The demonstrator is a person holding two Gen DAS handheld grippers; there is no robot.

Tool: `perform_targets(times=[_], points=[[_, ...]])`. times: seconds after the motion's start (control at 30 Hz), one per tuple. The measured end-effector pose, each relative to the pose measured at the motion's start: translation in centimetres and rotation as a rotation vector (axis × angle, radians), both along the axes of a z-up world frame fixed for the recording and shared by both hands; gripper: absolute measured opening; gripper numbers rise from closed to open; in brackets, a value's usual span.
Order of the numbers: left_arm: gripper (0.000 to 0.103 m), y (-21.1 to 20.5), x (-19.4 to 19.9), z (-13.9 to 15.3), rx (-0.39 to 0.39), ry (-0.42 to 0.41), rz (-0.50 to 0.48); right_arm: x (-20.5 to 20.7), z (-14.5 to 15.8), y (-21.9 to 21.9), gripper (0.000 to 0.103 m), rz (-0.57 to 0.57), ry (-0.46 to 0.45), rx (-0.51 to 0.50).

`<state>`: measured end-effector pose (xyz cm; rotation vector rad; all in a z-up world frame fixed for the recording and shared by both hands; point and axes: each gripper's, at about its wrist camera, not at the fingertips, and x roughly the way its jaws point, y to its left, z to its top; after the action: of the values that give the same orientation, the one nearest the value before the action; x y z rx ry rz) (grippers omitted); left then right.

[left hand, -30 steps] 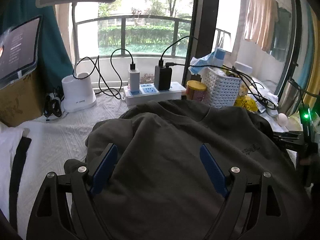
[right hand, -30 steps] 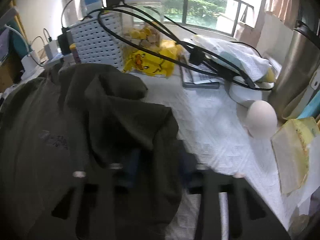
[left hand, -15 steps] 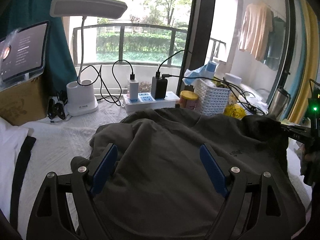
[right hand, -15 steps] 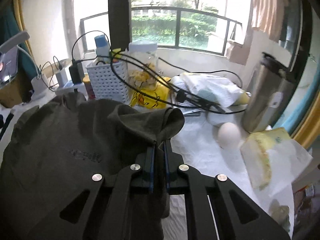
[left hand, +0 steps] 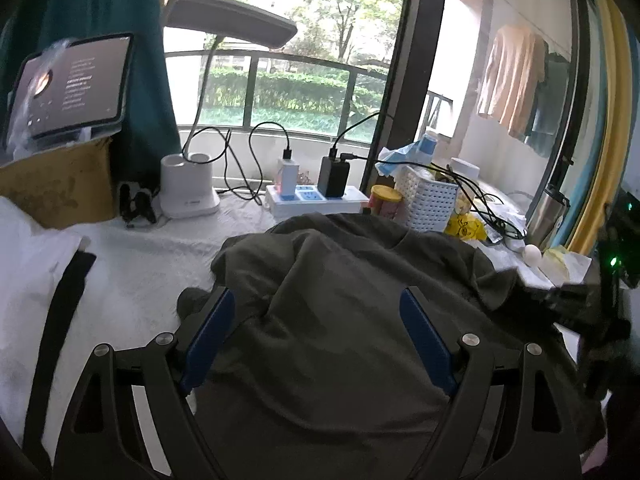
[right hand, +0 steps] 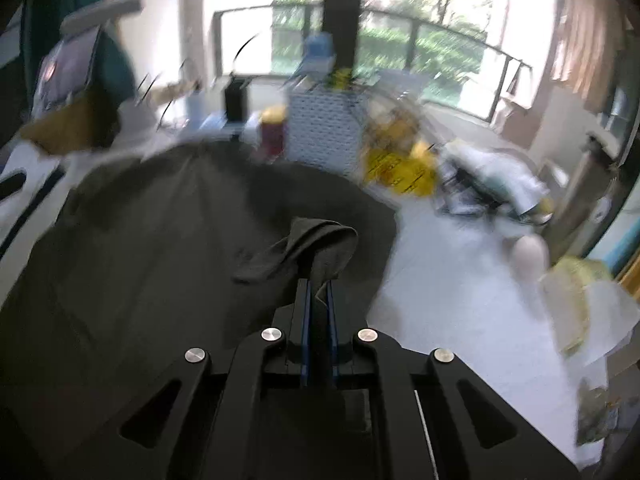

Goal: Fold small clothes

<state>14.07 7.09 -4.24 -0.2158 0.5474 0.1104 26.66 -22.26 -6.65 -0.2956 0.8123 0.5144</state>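
Observation:
A dark olive sweatshirt [left hand: 340, 320] lies spread on the white cloth-covered table [left hand: 132, 276]; it also fills the left of the right wrist view [right hand: 140, 264]. My left gripper [left hand: 318, 312] is open, hovering above the sweatshirt's middle, with blue pads on either side of it. My right gripper [right hand: 318, 292] is shut on a fold of the sweatshirt's right edge [right hand: 320, 240] and holds it lifted off the table. The right gripper also shows at the right edge of the left wrist view [left hand: 560, 300].
Along the back stand a white desk lamp [left hand: 190, 192], a power strip with chargers [left hand: 316, 198], a white basket [left hand: 426, 204], a yellow bag [left hand: 466, 226] and a steel flask [left hand: 550, 216]. A tablet on a cardboard box [left hand: 60, 168] is at left. An egg [right hand: 528, 254] and tissues [right hand: 580, 300] lie at right.
My right gripper closed on the sweatshirt's right edge and has lifted it, moving left over the garment. My left gripper stayed open and rose and pulled back slightly.

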Motion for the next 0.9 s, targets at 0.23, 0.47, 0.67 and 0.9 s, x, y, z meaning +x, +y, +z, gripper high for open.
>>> perform_targets(times=[0.23,0.47,0.67,0.9], points=[[0.087,1.0,-1.0,-0.4,-0.016,-0.001,0.003,-0.8,-2.5,0.1,0.031,-0.013,0.134,-0.016],[0.087,1.2,-0.7,-0.8,-0.034,-0.001,-0.004,-2.1,0.2,0.2,0.068,-0.005,0.047,-0.066],[0.087,1.3,-0.3,-0.9,-0.03,0.0,0.005,-1.7,4.6,1.9,0.068,0.033,-0.068,0.033],[0.087,2.3,0.1,-1.2,-0.028,0.008,0.016,-0.6,1.5,7.7,0.036,0.124,0.051,0.034]])
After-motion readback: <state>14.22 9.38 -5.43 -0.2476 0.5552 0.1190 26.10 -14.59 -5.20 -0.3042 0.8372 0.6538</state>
